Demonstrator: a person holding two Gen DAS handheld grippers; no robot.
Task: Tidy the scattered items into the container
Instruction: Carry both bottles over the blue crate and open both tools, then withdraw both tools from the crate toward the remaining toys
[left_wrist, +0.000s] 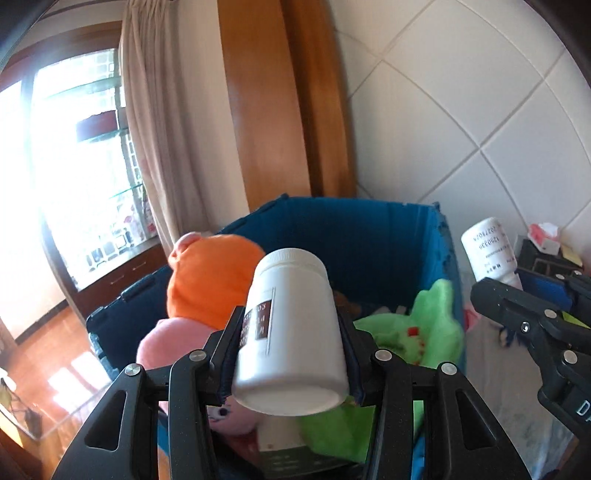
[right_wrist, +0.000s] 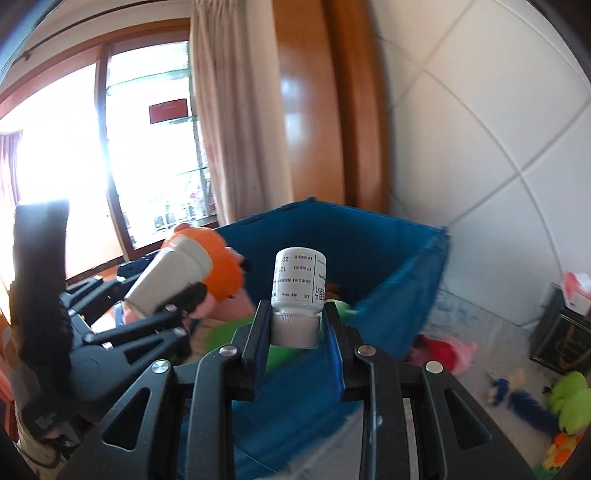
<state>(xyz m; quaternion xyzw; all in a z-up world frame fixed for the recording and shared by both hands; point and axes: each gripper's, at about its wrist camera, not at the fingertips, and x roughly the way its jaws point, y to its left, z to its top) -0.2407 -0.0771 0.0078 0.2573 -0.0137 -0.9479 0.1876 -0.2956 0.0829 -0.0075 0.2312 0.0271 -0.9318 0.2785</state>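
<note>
My left gripper (left_wrist: 291, 332) is shut on a large white jar (left_wrist: 291, 332) with a brown label, held above the blue fabric bin (left_wrist: 354, 236). In the bin lie a pink and orange plush toy (left_wrist: 207, 288) and a green plush toy (left_wrist: 424, 332). My right gripper (right_wrist: 295, 328) is shut on the cap of a small white pill bottle (right_wrist: 299, 280), held upside down over the bin's near right side (right_wrist: 399, 266). The left gripper with the jar (right_wrist: 170, 277) shows at the left of the right wrist view. The small bottle also shows in the left wrist view (left_wrist: 487, 247).
Outside the bin to the right lie a red and pink plush (right_wrist: 447, 350), a blue toy (right_wrist: 524, 402) and a green and orange plush (right_wrist: 569, 413) on a light cloth. A dark box with a pink item on it (right_wrist: 569, 325) stands by the white tiled wall. Window and curtain are behind.
</note>
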